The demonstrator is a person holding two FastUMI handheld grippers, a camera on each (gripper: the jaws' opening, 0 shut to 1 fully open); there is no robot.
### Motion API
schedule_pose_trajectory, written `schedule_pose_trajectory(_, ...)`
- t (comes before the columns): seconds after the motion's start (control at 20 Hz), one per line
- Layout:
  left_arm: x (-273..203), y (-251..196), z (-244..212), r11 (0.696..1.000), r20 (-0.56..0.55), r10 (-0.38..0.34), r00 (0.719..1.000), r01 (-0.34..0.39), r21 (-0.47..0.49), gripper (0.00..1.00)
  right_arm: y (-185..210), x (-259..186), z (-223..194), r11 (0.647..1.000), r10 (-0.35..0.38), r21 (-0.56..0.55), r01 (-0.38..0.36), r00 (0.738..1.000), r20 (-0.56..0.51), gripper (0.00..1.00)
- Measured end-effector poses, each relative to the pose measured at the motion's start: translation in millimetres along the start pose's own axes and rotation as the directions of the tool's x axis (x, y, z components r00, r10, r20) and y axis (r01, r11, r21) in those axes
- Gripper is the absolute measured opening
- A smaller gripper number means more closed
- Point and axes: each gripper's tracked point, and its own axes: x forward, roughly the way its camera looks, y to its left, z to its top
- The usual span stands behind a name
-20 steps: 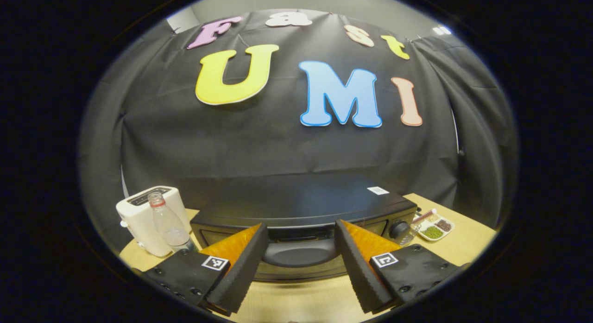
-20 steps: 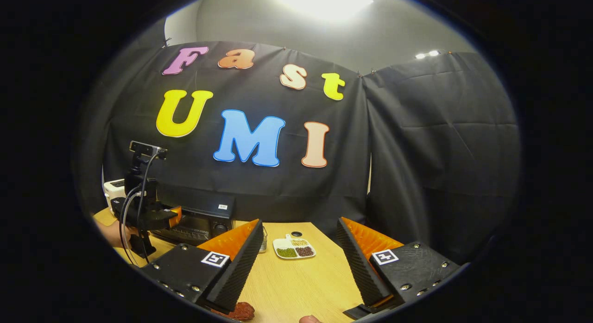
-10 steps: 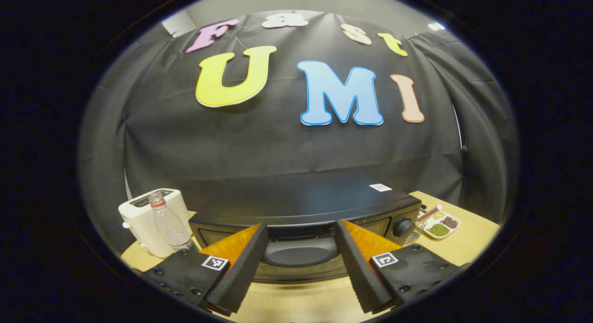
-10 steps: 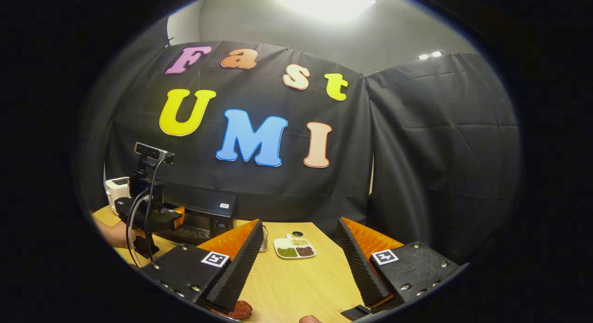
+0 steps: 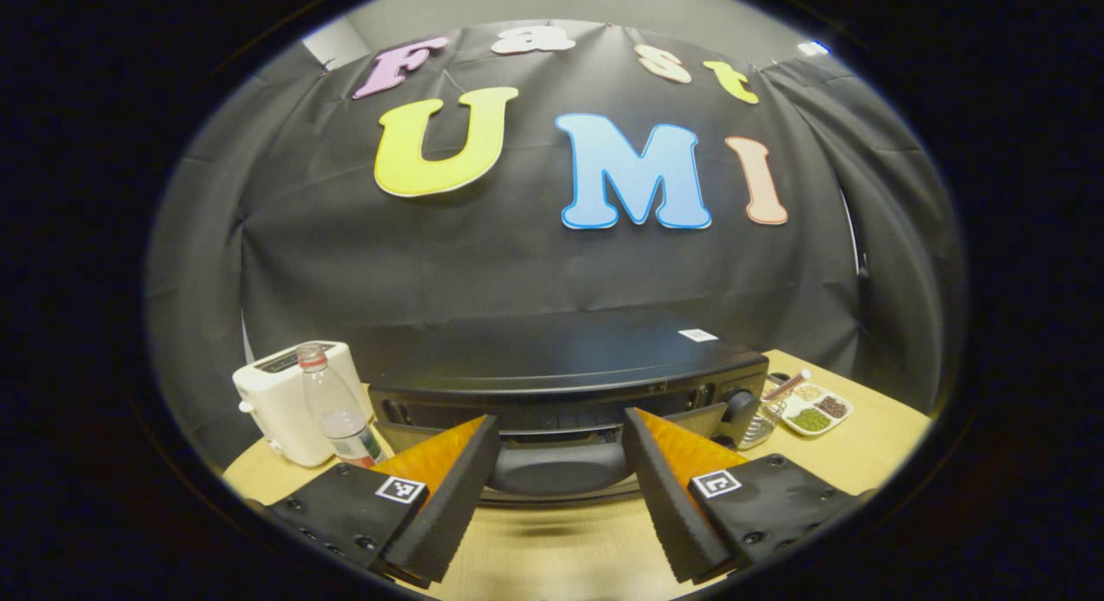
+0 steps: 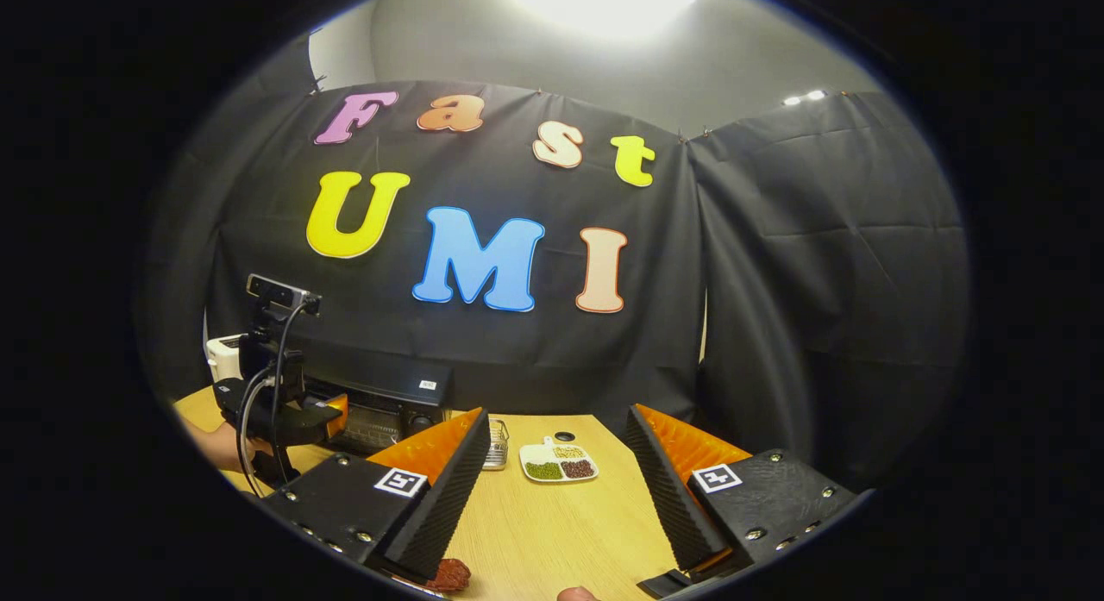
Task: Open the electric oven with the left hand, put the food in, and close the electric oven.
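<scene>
Left gripper view: left gripper [image 5: 559,497], fingers spread wide apart, nothing pressed between them. Both fingers flank the handle [image 5: 556,473] of the electric oven [image 5: 565,372]; contact with the handle cannot be told. Oven: black, at the back edge of the wooden table [image 5: 862,450], against the booth wall. Door top stands slightly away from the oven body, a dark gap with slots showing along its upper edge. Control knob [image 5: 737,404] on the oven's right front. White sticker [image 5: 697,334] on the oven top, toward its right rear.

Left of the oven, near the table's left edge: white toaster [image 5: 285,398], with a clear plastic bottle [image 5: 338,407] just in front of it. Right of the oven: small wire basket [image 5: 759,424], then a white divided dish [image 5: 815,407] holding green, brown and pale contents.

Right gripper view: right gripper [image 6: 556,489], fingers wide apart, holding nothing, above the table's near edge. Reddish-brown food [image 6: 448,575] lies on the table at the near edge, below the gripper's left-hand finger. Farther off toward the table's left side, the left gripper [image 6: 332,414] is held by a hand [image 6: 226,446] at the oven's front, cables hanging from it and a camera mounted on top. The divided dish [image 6: 558,463] sits mid-table, well apart from the food.
</scene>
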Motion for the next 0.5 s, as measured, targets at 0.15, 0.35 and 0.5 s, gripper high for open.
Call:
schedule_pose_trajectory(0.15,-13,-1,-9,1.0,-0.017,0.001,1.0,-0.001,0.002,1.0,1,-1,2,1.0,0.021,0.009,-0.021,1.0,0.008,0.96)
schedule_pose_trajectory(0.35,-31,-3,-24,1.0,-0.037,0.003,0.999,-0.003,0.01,1.0,2,-5,0,0.998,0.054,0.012,-0.054,0.998,0.012,0.96)
schedule_pose_trajectory(0.5,-42,-4,-39,1.0,-0.061,0.012,0.998,-0.011,0.015,1.0,1,-9,-1,0.997,0.08,0.012,-0.08,0.997,0.011,0.96)
